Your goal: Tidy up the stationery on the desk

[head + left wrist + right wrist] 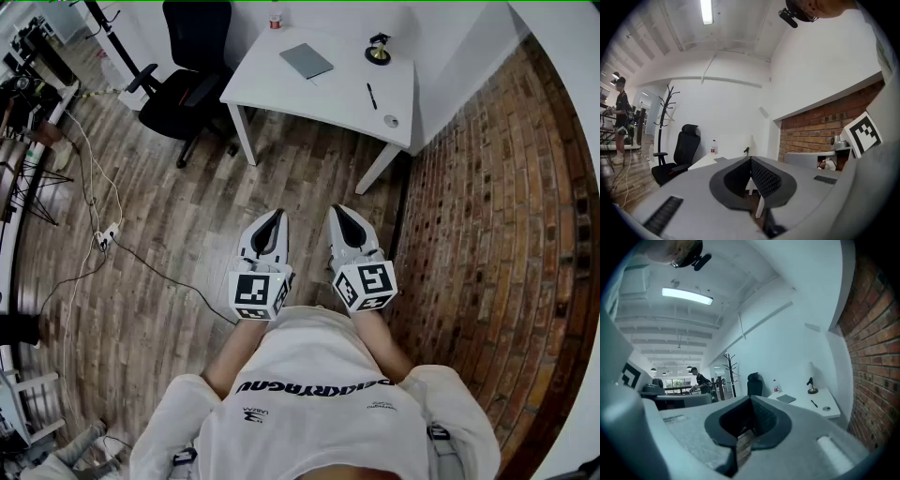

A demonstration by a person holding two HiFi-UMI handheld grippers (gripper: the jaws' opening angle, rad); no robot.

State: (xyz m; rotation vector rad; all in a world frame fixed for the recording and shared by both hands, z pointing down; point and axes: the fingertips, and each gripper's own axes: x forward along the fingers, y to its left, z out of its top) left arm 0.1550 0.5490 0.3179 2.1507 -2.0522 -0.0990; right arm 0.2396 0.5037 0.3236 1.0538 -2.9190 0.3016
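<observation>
- Nothing is being tidied yet. By my read this is the approach step, with the person standing on the wood floor (pixel 169 244) well short of the white table (pixel 328 94) at the top middle of the head view.
- The left hand-held gripper (pixel 275 216) and the right hand-held gripper (pixel 339 212) sit side by side in the middle of the frame. Both have their jaws pressed together with nothing between them.
- The stationery is all on that table: a grey notebook (pixel 307 60) toward its back, a pen (pixel 371 96) toward the right, and a small round thing (pixel 391 121) near the front right corner. I can't tell what that last one is.
- There's a black chair (pixel 187 84) at the upper left, beside the table.
- The next move probably means walking up to the table, opening a gripper and lining it up on one item. The pen looks thin, so it'll need a careful pinch.
</observation>
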